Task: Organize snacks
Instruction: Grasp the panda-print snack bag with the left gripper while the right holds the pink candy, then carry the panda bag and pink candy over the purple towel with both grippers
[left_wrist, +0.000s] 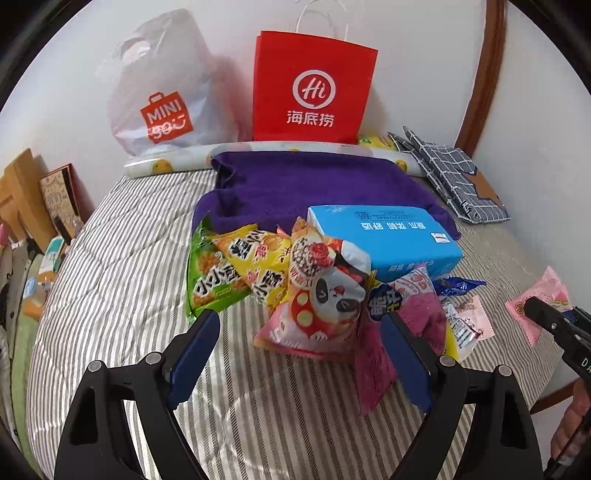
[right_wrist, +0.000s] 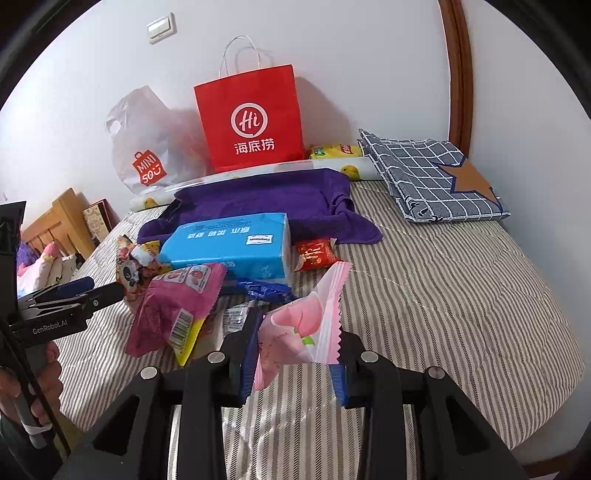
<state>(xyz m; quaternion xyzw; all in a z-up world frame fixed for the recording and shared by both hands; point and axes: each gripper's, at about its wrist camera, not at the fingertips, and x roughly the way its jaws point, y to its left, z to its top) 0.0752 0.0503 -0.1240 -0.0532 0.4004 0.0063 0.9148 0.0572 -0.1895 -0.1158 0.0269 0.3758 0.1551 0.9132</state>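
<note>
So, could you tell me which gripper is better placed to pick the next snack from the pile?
The left gripper, probably: its jaws stand open and empty just before the panda snack bag. The right gripper is shut on a pink peach packet.

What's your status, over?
Left gripper open above snack pile. Right gripper shut on pink snack packet. Blue tissue pack lies among snacks.
</note>
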